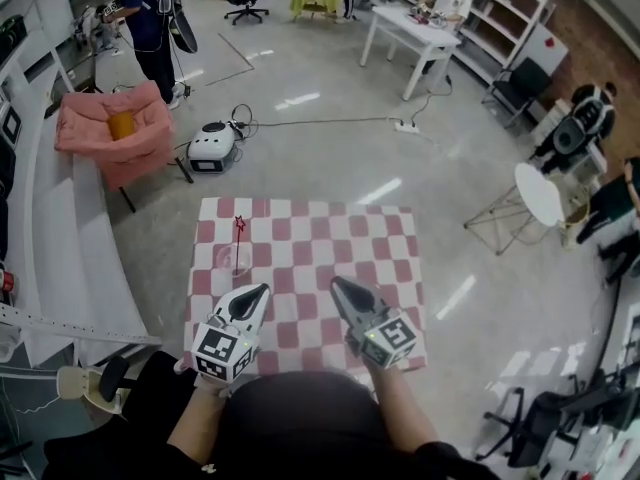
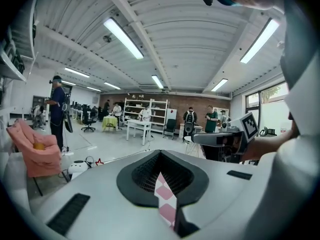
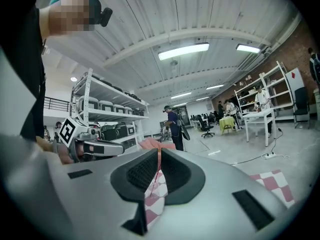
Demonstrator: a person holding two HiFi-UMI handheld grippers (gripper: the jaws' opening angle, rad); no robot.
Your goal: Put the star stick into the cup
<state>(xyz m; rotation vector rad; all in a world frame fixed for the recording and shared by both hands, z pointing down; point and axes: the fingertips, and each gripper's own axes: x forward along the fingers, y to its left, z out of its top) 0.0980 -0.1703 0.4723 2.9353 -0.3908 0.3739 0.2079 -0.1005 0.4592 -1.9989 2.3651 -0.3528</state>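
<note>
A clear cup (image 1: 233,260) stands on the left part of the red-and-white checkered cloth (image 1: 330,238). The thin red star stick (image 1: 239,240) stands upright in it, its star at the top. In the left gripper view the small red star (image 2: 99,161) shows far off at the left. My left gripper (image 1: 263,290) is at the table's near edge, below and right of the cup, shut and empty. My right gripper (image 1: 336,282) is beside it, also shut with nothing held. Both are apart from the cup. Each gripper shows in the other's view: the right gripper (image 2: 225,139), the left gripper (image 3: 92,145).
A pink-covered chair (image 1: 115,133) and a white machine (image 1: 212,145) with cables stand on the floor beyond the table's far left corner. People, white tables and shelves are farther off. A white folding chair (image 1: 530,198) is at the right.
</note>
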